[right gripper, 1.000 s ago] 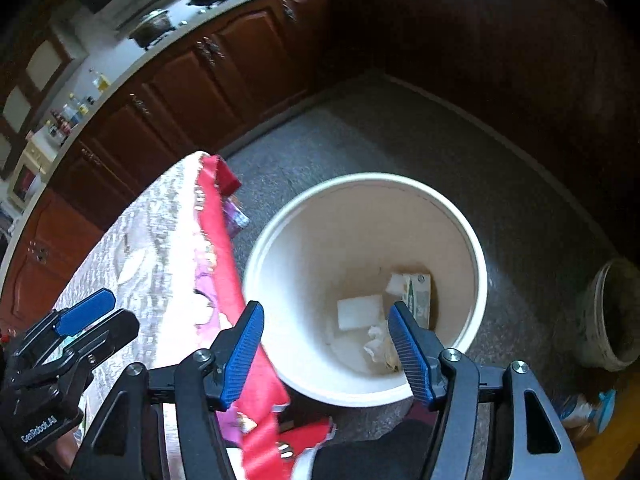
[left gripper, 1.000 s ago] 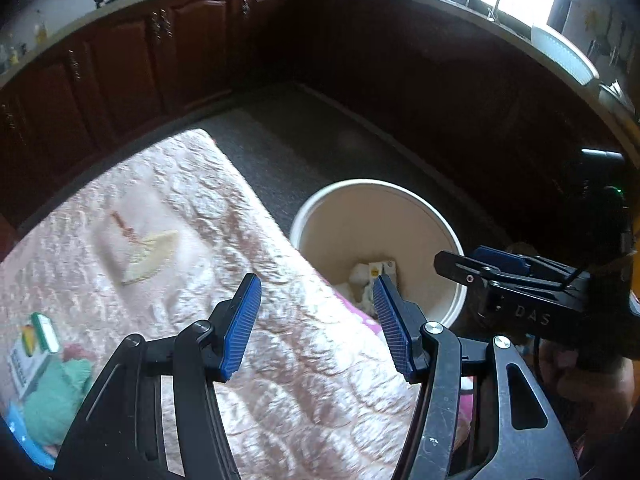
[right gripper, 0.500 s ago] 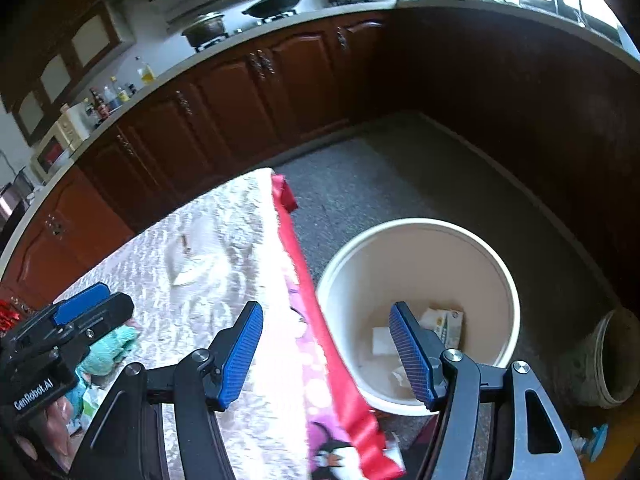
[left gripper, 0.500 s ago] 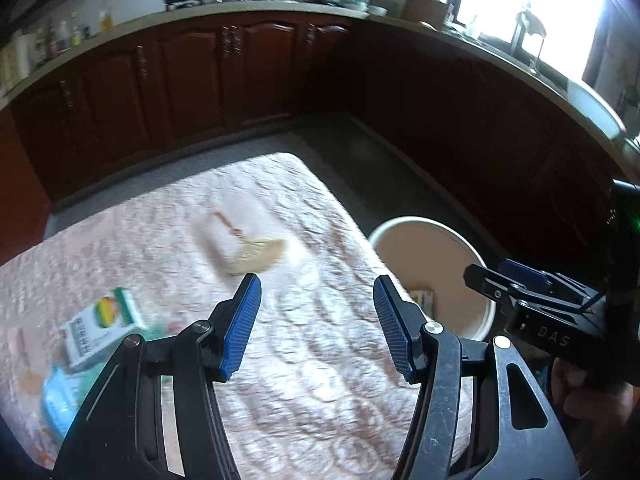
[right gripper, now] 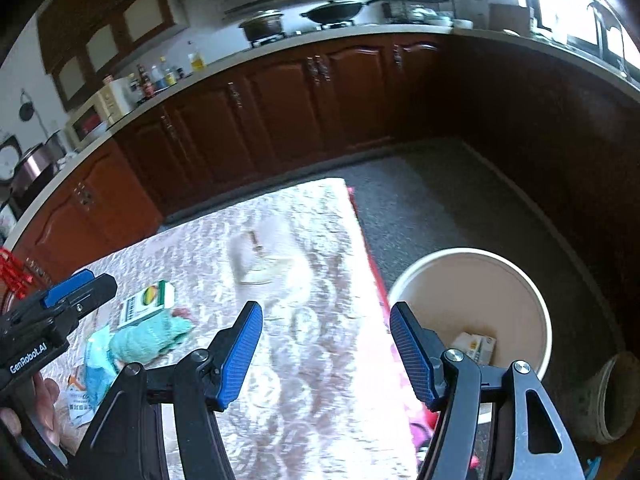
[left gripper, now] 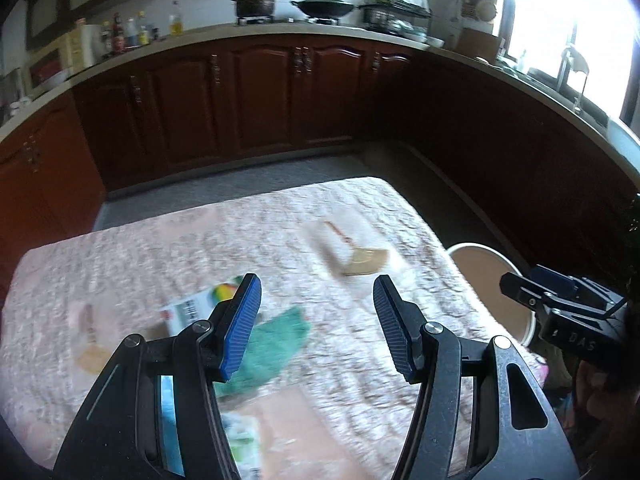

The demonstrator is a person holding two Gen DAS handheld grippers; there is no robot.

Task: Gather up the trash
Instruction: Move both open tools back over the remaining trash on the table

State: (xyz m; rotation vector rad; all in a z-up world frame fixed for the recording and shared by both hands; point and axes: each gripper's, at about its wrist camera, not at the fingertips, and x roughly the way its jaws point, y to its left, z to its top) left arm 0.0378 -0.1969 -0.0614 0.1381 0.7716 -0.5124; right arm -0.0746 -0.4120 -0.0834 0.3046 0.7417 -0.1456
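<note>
A cream trash bin (right gripper: 468, 300) stands on the floor right of the table, with a small carton (right gripper: 476, 346) inside; its rim shows in the left wrist view (left gripper: 486, 256). On the pink tablecloth (left gripper: 200, 256) lie a green-and-white carton (left gripper: 196, 306), a crumpled green cloth (left gripper: 272, 344) and a blue wrapper (right gripper: 94, 368). The carton (right gripper: 146, 304) and cloth (right gripper: 148, 338) also show in the right wrist view. My left gripper (left gripper: 316, 324) is open and empty above the cloth. My right gripper (right gripper: 328, 356) is open and empty over the table's right edge.
A printed broom picture (left gripper: 356, 256) marks the tablecloth. Dark wooden cabinets (left gripper: 260, 104) ring the room under a countertop with pots and bottles. Grey floor (right gripper: 432, 200) lies between table and cabinets. A grey pot (right gripper: 612, 400) stands on the floor right of the bin.
Both grippers have swung up and left, away from the bin and back over the table. The carton, green cloth and wrappers have come into view. Both stay open and empty.
</note>
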